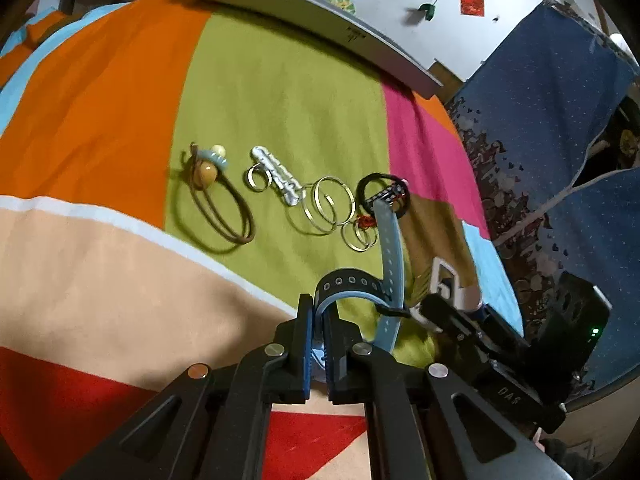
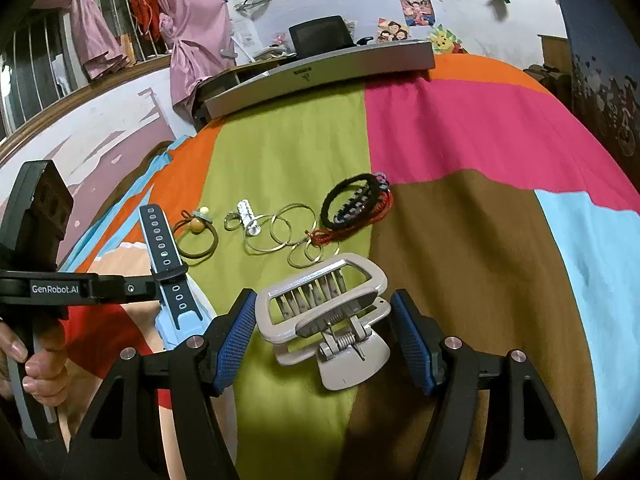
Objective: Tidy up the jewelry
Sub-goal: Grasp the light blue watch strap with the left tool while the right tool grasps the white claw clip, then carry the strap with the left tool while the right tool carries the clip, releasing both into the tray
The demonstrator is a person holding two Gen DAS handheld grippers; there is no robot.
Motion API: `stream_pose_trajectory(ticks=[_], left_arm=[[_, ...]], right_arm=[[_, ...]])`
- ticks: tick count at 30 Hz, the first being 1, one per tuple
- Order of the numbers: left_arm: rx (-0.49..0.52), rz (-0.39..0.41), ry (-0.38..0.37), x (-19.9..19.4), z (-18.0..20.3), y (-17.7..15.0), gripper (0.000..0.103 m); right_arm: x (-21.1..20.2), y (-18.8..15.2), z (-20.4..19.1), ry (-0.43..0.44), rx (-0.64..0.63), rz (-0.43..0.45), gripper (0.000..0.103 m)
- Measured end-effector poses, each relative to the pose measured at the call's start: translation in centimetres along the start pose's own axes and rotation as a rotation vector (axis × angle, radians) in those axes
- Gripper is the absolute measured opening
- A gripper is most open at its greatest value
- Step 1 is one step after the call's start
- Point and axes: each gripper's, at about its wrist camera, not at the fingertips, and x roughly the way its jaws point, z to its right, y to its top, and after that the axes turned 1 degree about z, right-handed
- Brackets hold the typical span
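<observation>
**Strap clamped left, claw clip framed right**

Strap first: left gripper [image 1: 317, 340] has its fingers pressed together on a blue/black watch strap [image 1: 390, 240], held above the patchwork bedspread [image 1: 100, 120]. Right gripper [image 2: 325, 340] has fingers wide apart either side of a beige claw hair clip [image 2: 324, 312] on the green patch; pads not touching it.

To do it well, imo: centre the clip btwn the pads, close on its flat sides not the spring, lift straight. Keep the dangling strap clear of the row.

Count, row on green patch:
- 1 brown hair tie w/ beads [image 1: 216, 196]
- 1 silver barrette [image 1: 276, 176]
- approx 6 silver rings [image 1: 326, 204], overlapping, so not sure
- 1 black band [image 2: 352, 200] w/ red thread bracelet [image 2: 380, 208]
- 1 clip, 1 strap
</observation>
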Motion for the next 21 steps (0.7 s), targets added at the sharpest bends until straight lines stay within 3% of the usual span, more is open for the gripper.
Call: stream_pose_trajectory(ticks=[6, 12, 21], left_arm=[[-0.017, -0.027, 0.019, -1.7, 0.3, 3.0, 0.005], [-0.027, -0.006, 0.055, -3.7, 0.3, 9.8, 0.005], [-0.076, 0.229, 0.076, -4.6, 0.1, 23.2, 0.005]], right_arm=[[0.4, 4.1, -0.1, 0.031, -0.012, 0.015, 0.063], [1.8, 12.8, -1.0, 0.066, -0.048, 0.089, 0.063], [7.4, 25.5, -3.6, 0.052, -0.138, 0.167, 0.063]])
